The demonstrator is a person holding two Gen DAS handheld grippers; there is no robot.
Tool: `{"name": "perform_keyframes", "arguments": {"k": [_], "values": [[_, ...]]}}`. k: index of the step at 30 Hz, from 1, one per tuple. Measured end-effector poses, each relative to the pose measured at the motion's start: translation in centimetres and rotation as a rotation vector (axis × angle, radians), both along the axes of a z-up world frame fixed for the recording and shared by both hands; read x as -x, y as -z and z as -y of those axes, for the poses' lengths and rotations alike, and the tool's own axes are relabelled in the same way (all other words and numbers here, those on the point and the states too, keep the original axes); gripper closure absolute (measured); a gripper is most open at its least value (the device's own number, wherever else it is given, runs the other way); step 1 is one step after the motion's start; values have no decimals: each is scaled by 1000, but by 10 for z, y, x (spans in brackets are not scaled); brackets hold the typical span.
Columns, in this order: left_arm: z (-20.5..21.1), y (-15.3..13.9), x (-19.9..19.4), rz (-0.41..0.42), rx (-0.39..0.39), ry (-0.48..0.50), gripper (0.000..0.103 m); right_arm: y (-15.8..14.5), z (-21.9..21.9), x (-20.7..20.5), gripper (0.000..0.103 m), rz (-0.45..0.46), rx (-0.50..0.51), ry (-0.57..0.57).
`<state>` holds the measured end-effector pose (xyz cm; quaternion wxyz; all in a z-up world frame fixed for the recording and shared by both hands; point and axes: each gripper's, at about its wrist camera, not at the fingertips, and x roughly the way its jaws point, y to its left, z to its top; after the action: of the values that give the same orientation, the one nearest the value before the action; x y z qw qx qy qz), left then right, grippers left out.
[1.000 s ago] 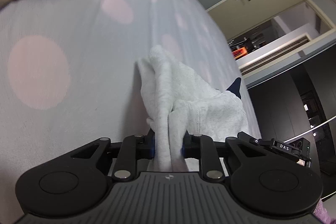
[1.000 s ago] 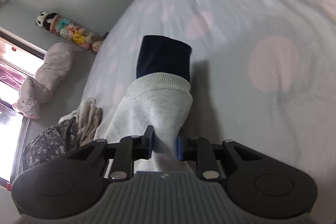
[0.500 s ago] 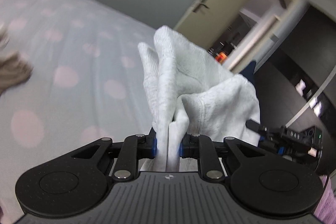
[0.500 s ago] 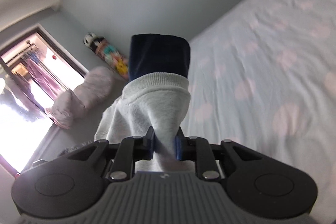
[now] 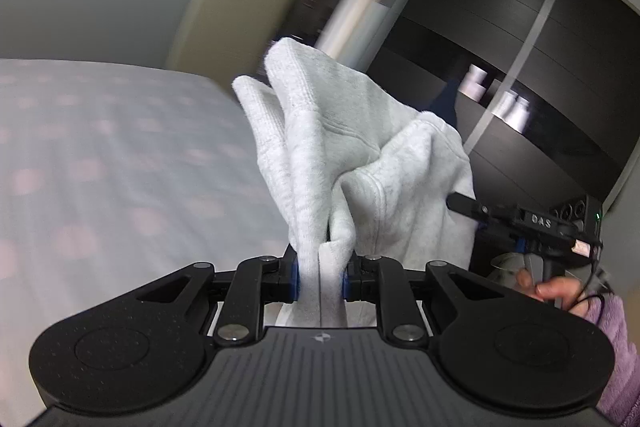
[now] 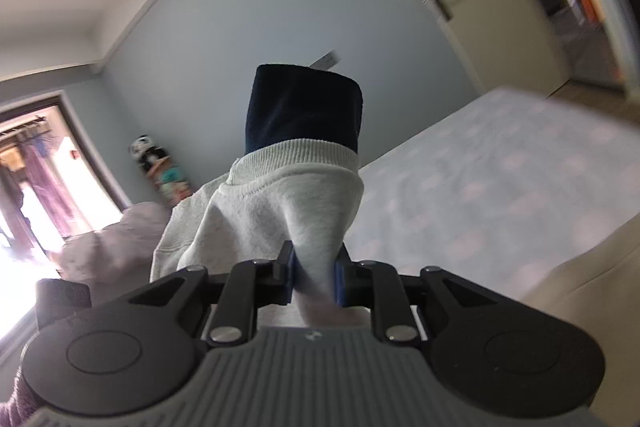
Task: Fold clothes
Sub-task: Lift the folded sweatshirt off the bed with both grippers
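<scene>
Both grippers have swung up from the bed (image 5: 120, 155) within the last second, so the views now show walls and the door (image 6: 480, 7) rather than the dotted sheet. The left gripper (image 5: 320, 273) has its fingers clamped on a bunched hem of the grey sweatshirt (image 5: 352, 147); the right gripper (image 6: 314, 277) has its fingers clamped near the navy cuff (image 6: 304, 107). The sweatshirt hangs in the air between the 2, clear of the bed. It looks lifted to shake flat before laying out.
</scene>
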<state>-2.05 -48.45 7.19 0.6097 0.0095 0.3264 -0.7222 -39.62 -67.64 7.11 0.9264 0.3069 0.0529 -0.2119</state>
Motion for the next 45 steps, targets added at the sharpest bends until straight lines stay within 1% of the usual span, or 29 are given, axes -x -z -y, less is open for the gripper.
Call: {"name": "perform_keyframes", "arguments": {"k": [4, 9, 13, 16, 18, 21, 25, 29, 34, 37, 40, 41, 43, 44, 45], "values": [[67, 3, 62, -32, -18, 124, 87, -24, 38, 75, 82, -66, 1, 83], [145, 28, 132, -110, -63, 246, 87, -40, 80, 150, 82, -195, 1, 201], [203, 57, 177, -190, -108, 301, 87, -43, 113, 192, 82, -278, -5, 291], [235, 83, 202, -239, -138, 316, 87, -42, 144, 208, 82, -363, -13, 329], [254, 98, 215, -249, -161, 309, 87, -39, 166, 211, 82, -424, -20, 337], [275, 114, 232, -219, -194, 278, 87, -30, 201, 220, 82, -502, -39, 333], [301, 126, 242, -195, -219, 270, 87, -13, 248, 210, 82, -590, -50, 343], [332, 137, 240, -159, -234, 255, 87, 13, 284, 184, 82, -666, -55, 364], [369, 152, 236, -158, -271, 226, 87, 40, 314, 160, 82, -691, -52, 370], [381, 163, 226, -185, -292, 212, 87, 52, 331, 144, 82, -715, -44, 369], [394, 171, 222, -176, -323, 207, 87, 63, 335, 133, 81, -746, -47, 385], [397, 173, 221, -173, -334, 210, 87, 67, 335, 132, 77, -753, -58, 397], [401, 178, 220, -171, -350, 218, 87, 74, 336, 133, 73, -763, -82, 428], [402, 180, 220, -165, -352, 223, 87, 76, 338, 137, 67, -758, -87, 452], [402, 181, 219, -158, -353, 227, 87, 79, 340, 141, 65, -751, -91, 478]]}}
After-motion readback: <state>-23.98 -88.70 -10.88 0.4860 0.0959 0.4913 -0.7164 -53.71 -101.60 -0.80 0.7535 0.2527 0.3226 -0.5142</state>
